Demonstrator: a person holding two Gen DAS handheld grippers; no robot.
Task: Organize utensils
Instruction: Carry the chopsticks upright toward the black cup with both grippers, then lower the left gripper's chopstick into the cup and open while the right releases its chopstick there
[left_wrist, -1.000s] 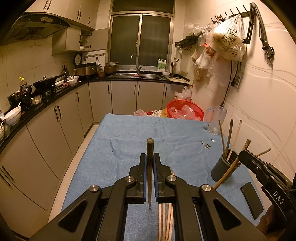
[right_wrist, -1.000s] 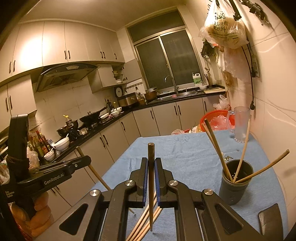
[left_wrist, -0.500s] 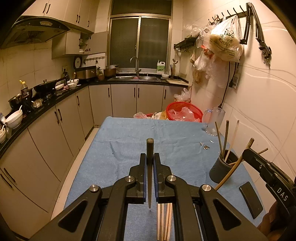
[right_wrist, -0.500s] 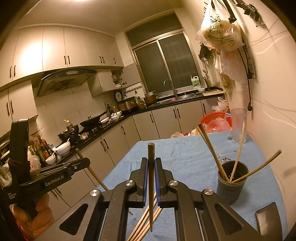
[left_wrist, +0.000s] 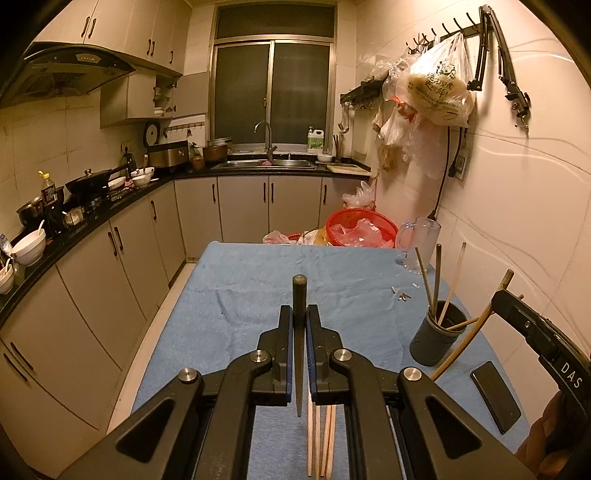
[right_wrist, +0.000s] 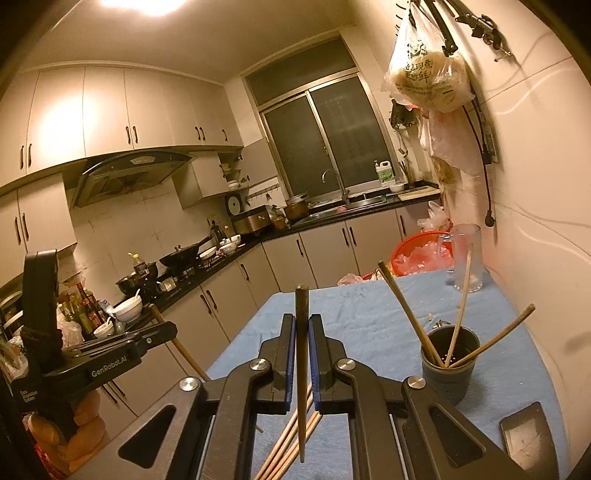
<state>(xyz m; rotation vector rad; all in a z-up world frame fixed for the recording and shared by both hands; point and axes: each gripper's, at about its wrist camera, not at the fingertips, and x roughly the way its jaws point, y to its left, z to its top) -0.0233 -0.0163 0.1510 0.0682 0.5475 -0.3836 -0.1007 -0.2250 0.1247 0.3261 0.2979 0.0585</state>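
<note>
My left gripper (left_wrist: 299, 310) is shut on a dark chopstick (left_wrist: 299, 295) that stands upright between its fingers, above the blue cloth (left_wrist: 258, 295). My right gripper (right_wrist: 302, 317) is shut on a brown chopstick (right_wrist: 301, 302), also upright. A dark grey cup (right_wrist: 448, 363) holding several chopsticks stands to the right of both grippers, also seen as the cup (left_wrist: 436, 338) in the left wrist view. Several loose chopsticks (left_wrist: 319, 435) lie on the cloth under the grippers, the same loose chopsticks (right_wrist: 288, 439) in the right wrist view. Each gripper shows in the other's view: right gripper (left_wrist: 532, 328), left gripper (right_wrist: 162, 330).
A black phone (left_wrist: 495, 395) lies on the cloth near the cup. A glass mug (left_wrist: 421, 243) and a red basket (left_wrist: 362, 229) stand at the table's far end by the wall. Kitchen cabinets (left_wrist: 110, 277) run along the left, across a narrow floor gap.
The right gripper has drifted slightly upward with its chopstick still clamped. The left gripper has stayed almost still with its chopstick.
</note>
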